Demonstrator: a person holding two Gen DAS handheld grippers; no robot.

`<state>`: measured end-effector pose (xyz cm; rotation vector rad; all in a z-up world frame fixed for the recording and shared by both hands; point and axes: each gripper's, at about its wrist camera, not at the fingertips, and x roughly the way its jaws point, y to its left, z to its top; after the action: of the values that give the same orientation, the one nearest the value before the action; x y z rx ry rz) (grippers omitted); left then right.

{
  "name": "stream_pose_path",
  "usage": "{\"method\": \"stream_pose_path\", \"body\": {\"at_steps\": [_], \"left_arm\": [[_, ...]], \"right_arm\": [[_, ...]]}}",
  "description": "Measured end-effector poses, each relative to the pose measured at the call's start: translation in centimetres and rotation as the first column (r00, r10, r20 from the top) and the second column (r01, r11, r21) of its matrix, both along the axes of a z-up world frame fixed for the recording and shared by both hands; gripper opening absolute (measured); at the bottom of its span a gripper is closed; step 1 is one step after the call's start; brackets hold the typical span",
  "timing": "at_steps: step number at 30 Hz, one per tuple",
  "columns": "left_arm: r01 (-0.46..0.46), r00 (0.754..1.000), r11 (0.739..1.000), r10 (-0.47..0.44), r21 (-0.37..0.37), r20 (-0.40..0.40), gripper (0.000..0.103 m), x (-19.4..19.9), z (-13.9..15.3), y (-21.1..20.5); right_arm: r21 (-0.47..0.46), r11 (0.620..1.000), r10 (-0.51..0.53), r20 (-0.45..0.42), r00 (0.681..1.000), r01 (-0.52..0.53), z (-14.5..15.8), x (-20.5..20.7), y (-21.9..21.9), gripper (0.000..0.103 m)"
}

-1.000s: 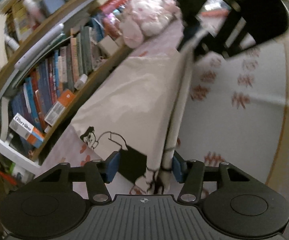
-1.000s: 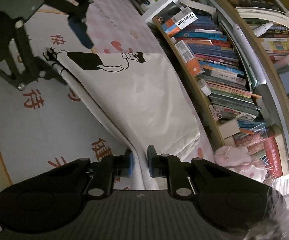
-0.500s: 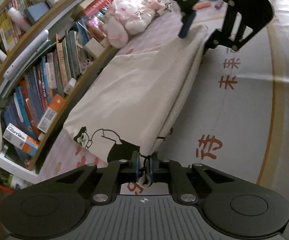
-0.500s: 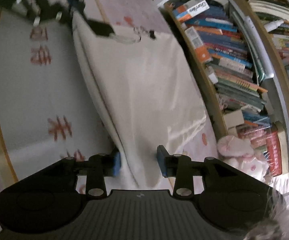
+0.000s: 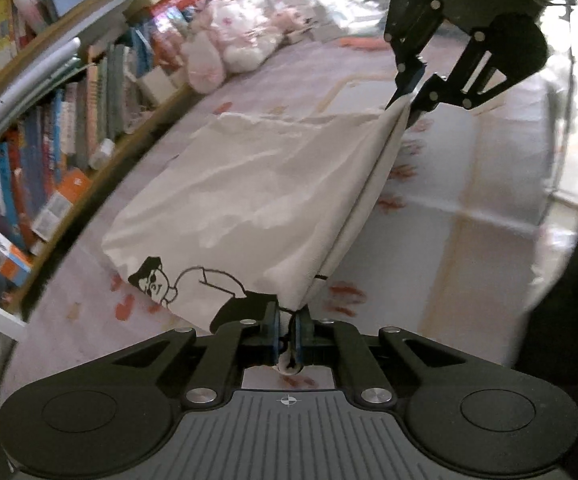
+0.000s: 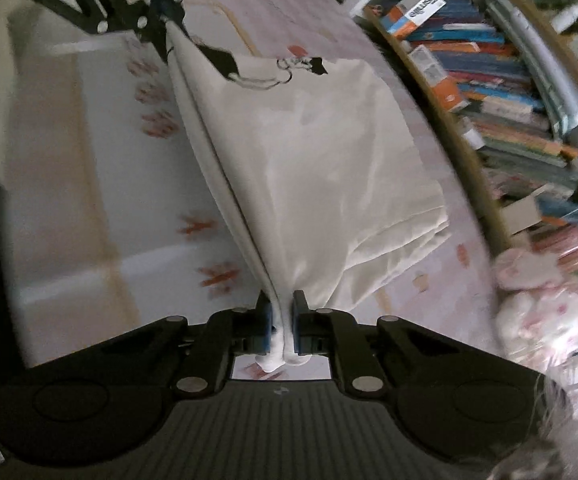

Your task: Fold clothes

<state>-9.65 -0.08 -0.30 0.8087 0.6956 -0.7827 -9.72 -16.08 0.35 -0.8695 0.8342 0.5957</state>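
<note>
A cream garment (image 5: 257, 200) with a black cartoon print (image 5: 193, 284) is folded lengthwise, its fold edge stretched between both grippers and raised off the bed. My left gripper (image 5: 287, 330) is shut on the printed end of that edge. My right gripper (image 6: 280, 322) is shut on the other end of the garment (image 6: 309, 168). Each gripper shows in the other's view: the right one (image 5: 407, 92) at upper right, the left one (image 6: 165, 20) at top left. The garment's far side still rests on the bedspread.
The bedspread (image 5: 449, 208) is pale with red characters and a tan border. A bookshelf (image 5: 49, 128) full of books runs along the far side of the bed. A pink plush toy (image 6: 537, 300) lies at the bed's end beside the shelf.
Both grippers closed on the garment's fold edge, the left first, then the right. The edge has lifted off the bedspread and is pulled taut between them.
</note>
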Motion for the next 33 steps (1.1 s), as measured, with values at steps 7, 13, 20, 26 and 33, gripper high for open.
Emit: {"method": "stream_pose_path", "body": {"at_steps": [7,13,20,26,33], "left_arm": [[0.084,0.966,0.994,-0.097,-0.063,-0.241,0.006,-2.6,5.0,1.4],[0.042,0.968,0.989,-0.075,-0.140,-0.238,0.006,-0.8,9.6,2.6],[-0.094,0.978,0.972,0.049,-0.217,-0.205,0.006,6.6,11.3,2.1],[-0.142,0.958,0.977,0.095,-0.162,-0.269,0.007,12.0,7.1,1.3],[-0.205,0.927,0.974,0.160,-0.101,-0.340,0.015,16.6,2.2,1.4]], "right_arm": [[0.175,0.985,0.045,-0.286,0.957,0.006,6.4,-2.6,-1.4,0.009],[0.230,0.973,0.088,-0.287,0.954,-0.021,10.9,-1.9,-1.9,0.009],[0.255,0.966,0.006,-0.173,0.985,0.039,12.2,4.2,-2.7,0.009],[0.270,0.955,-0.063,-0.209,0.976,0.119,9.1,9.0,-3.4,0.009],[0.272,0.936,-0.132,-0.316,0.939,0.223,3.7,13.9,-4.1,0.009]]}}
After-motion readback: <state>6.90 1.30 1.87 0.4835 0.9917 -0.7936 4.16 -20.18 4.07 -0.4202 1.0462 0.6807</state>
